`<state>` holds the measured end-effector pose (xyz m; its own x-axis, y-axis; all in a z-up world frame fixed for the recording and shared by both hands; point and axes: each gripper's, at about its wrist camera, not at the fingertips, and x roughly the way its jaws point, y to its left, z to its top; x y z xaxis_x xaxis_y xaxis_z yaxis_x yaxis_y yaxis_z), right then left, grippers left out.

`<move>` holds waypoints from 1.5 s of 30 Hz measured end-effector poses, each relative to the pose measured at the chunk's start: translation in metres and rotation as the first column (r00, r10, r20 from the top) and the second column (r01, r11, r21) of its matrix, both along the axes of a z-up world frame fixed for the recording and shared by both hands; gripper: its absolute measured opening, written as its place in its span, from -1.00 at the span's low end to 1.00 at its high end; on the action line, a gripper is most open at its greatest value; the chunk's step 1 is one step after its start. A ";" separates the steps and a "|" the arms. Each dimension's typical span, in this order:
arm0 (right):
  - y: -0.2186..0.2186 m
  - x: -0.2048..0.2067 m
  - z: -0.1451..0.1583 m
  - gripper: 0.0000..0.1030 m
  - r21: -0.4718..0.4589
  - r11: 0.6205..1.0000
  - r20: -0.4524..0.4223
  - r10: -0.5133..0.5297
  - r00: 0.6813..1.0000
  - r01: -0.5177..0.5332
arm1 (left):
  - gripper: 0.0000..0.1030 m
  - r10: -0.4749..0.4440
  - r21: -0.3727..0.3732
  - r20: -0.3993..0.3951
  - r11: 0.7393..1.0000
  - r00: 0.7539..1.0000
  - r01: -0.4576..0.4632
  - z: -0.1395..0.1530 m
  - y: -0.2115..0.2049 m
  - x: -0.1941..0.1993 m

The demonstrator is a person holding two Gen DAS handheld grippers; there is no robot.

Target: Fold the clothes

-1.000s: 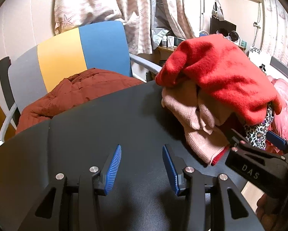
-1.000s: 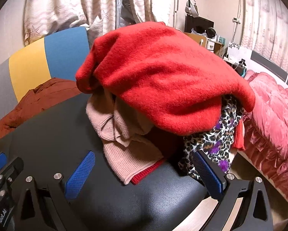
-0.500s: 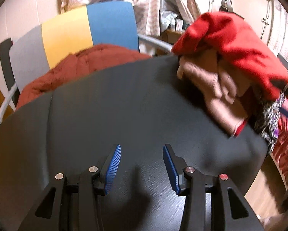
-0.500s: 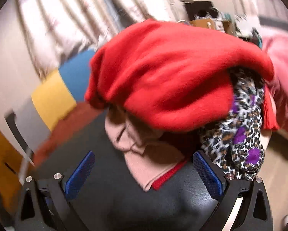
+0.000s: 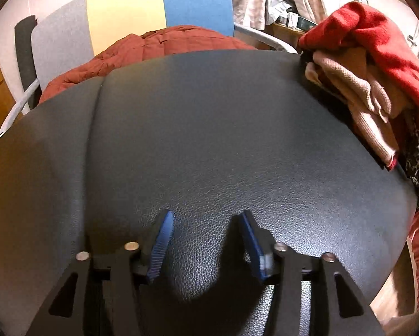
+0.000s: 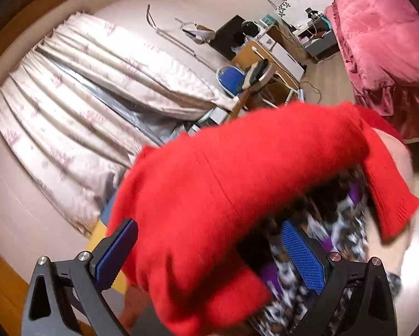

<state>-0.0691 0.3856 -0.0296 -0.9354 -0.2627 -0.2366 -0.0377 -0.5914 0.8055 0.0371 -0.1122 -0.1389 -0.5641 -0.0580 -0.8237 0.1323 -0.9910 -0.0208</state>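
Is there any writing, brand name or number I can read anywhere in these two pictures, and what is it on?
No text can be read in either view.
The red sweater, the pink knit and the leopard-print cloth show no label.
The boxes on the far desk are too small and blurred to read.
The left gripper and right gripper carry no visible marking.

Ahead of the left tongs (image 5: 206, 240) the dark desk (image 5: 209, 128) lies bare from 10 to 1 o'clock. A clothes pile (image 5: 371, 64) blocks 2 o'clock; a chair (image 5: 142, 11) stands behind at 12. The red sweater (image 6: 237, 196) fills the right tongs' (image 6: 206, 254) gap.
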 end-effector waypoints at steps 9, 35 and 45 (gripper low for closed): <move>-0.018 -0.026 0.017 1.00 -0.141 0.975 -0.178 0.144 0.973 -0.170 | 0.22 -0.002 0.011 0.001 1.000 1.000 0.002 -0.001 -0.009 0.003; -0.525 0.075 -0.112 1.00 -0.144 0.161 0.256 0.959 0.121 -0.976 | 0.20 0.453 0.185 -0.089 0.883 0.887 -0.432 0.021 -0.167 0.155; -0.413 0.124 -0.103 1.00 0.012 0.050 0.248 0.967 0.052 -0.999 | 0.20 0.382 0.258 -0.059 0.898 0.922 -0.356 0.007 -0.160 0.180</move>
<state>0.0545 -0.0278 -0.1329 0.2141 -0.8595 -0.4642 0.5880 -0.2661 0.7638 0.2167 -0.2726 -0.1317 -0.6245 -0.0886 -0.7759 0.4713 -0.8350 -0.2840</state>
